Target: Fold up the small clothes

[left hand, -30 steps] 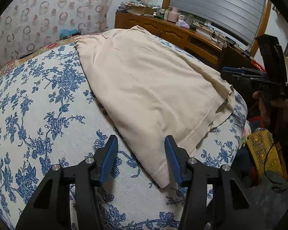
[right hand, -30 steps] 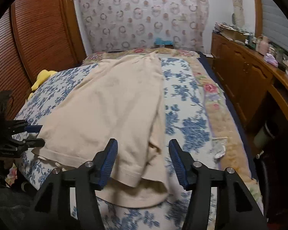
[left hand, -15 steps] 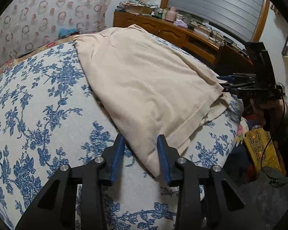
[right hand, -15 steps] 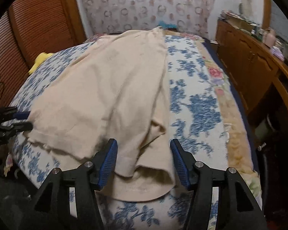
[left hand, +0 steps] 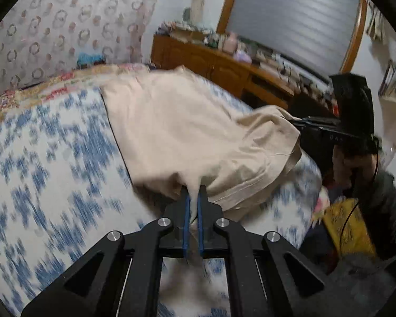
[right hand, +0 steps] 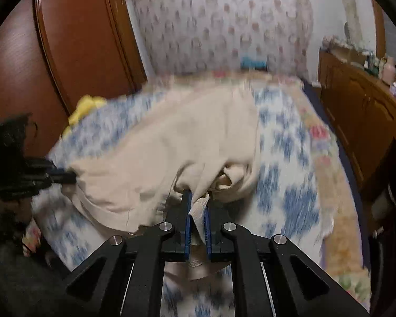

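A beige garment [left hand: 187, 132] lies spread on the blue-flowered bedspread [left hand: 52, 158], stretching from the near edge toward the far patterned headboard [right hand: 224, 26]. The left gripper [left hand: 193, 198] is clamped on its near left hem corner. The right gripper [right hand: 197, 203] is closing, its pads pinching the near right hem, bunched there. A wooden dresser [right hand: 361, 111] stands at the right.

I see one beige garment [left hand: 187, 132], soft cotton with stitched hems, spread lengthwise across the blue-flowered bedspread [left hand: 52, 158]. Its far end lies flat; its near hem [right hand: 198, 206] is bunched and lifted off the bed at both near corners, with folds sagging between.
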Available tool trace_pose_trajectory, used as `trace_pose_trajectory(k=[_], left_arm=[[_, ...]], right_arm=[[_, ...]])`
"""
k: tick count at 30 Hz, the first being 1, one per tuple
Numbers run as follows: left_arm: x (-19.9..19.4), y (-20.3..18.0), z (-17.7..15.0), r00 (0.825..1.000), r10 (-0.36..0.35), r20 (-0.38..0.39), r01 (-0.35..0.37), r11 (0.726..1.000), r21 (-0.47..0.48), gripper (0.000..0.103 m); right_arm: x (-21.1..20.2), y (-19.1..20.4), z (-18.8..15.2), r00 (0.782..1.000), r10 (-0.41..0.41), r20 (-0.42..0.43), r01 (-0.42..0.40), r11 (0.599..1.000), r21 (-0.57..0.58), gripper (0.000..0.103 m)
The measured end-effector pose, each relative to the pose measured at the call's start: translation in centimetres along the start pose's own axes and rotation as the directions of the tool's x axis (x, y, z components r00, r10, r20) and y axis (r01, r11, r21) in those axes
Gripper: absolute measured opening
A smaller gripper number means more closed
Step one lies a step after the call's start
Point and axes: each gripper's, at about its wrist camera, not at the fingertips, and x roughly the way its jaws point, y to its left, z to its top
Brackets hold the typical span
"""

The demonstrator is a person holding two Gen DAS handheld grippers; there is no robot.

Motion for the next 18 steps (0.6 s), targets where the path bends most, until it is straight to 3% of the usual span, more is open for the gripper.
trace_pose_trajectory(k=[8,18], left_arm=[[1.3,4.3,7.5,0.992,0.082,0.093,-0.080,0.997,-0.023,0.005],[5.6,10.1,14.1,0.984,0.140,0.108,-0.133,0.989,-0.068,0.005]], right_arm=[[2.1,-1.9,7.0,0.994,0.018,0.112,-0.015,1.000,-0.021,0.008],[10.5,-4.3,13.2,0.995,0.011,0.097,-0.008,0.999,-0.033,0.008]])
